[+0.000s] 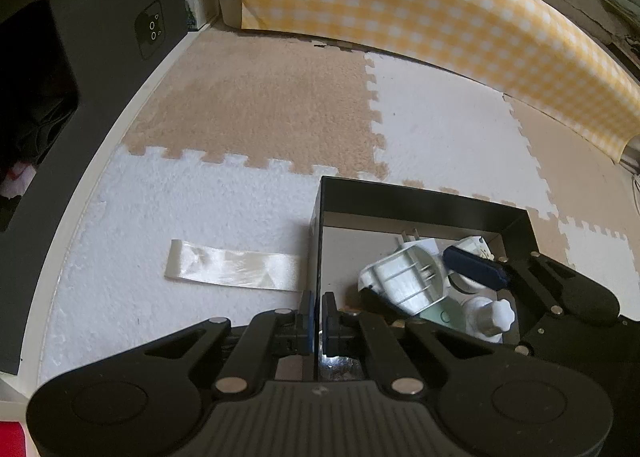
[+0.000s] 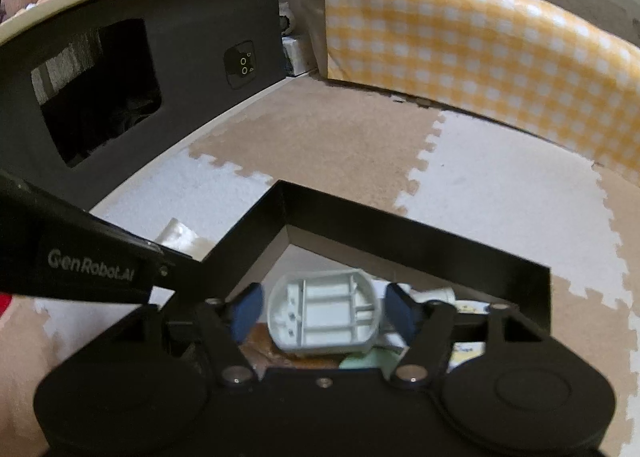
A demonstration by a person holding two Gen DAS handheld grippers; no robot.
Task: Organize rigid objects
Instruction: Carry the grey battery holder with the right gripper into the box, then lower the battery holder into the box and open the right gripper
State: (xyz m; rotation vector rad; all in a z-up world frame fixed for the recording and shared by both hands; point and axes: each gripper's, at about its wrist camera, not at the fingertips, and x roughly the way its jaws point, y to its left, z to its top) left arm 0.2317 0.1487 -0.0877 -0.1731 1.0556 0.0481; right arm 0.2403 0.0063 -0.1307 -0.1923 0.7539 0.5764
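Rigid odds and ends lie piled in a black open-topped box [image 1: 420, 199] that sits on the floor, on a mat of white and tan interlocking tiles [image 1: 256, 105]. Uppermost in the box is a pale grey plastic shell [image 2: 324, 311], its ribbed hollow side turned up. It lies between the blue pads [image 2: 246, 313] of the right gripper [image 2: 322, 313], which stand spread with a gap on either side of the shell and do not press on it. Beside the shell in the box I can make out a white plug adapter [image 1: 412, 243] with its prongs up, a white knob-topped piece [image 1: 494, 317] and a pale green flat piece [image 1: 444, 315].

The left gripper [image 1: 318, 317] is pinched tight on the box's left wall, one blue pad outside it and one inside. Just left of the box, on a white tile, a strip of shiny white ribbon [image 1: 234, 265] lies flat. A dark cabinet [image 1: 100, 17] stands along the left edge of the mat, and a yellow-and-white checked cloth [image 1: 420, 13] hangs along the far side.
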